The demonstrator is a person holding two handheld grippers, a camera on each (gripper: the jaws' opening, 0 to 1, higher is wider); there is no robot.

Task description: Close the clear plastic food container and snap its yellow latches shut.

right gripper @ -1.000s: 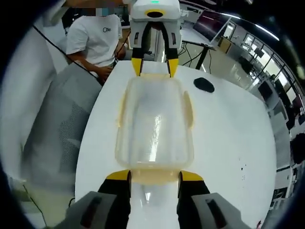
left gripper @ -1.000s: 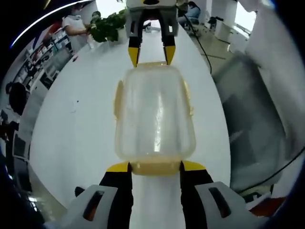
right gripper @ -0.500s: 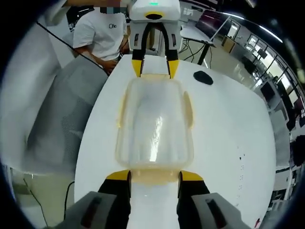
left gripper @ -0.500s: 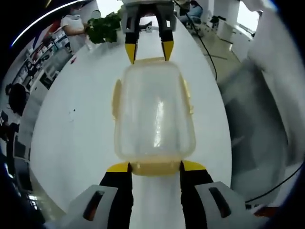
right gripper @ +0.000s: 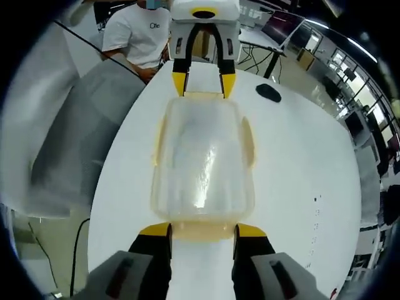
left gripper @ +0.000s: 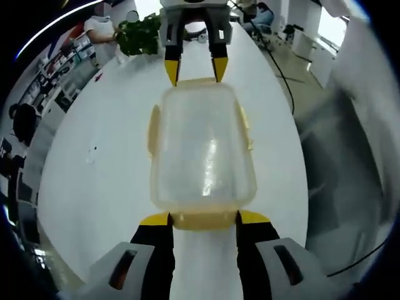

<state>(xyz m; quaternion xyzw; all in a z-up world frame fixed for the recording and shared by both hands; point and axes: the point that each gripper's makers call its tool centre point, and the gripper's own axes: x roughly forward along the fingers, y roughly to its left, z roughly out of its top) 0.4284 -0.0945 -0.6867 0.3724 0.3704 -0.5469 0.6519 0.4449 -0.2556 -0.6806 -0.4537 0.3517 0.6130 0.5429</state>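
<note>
A clear container [left gripper: 202, 150] with its lid on lies lengthwise on a white table [left gripper: 94, 187], a gripper at each short end. The left gripper [left gripper: 203, 220] and right gripper [right gripper: 201, 231] stand wide, each straddling the yellow end latch [left gripper: 203, 219] nearest it, tips beside it and not clamped. Over the last second nothing has shifted but the camera angle, so the end latches probably still need pressing.
</note>
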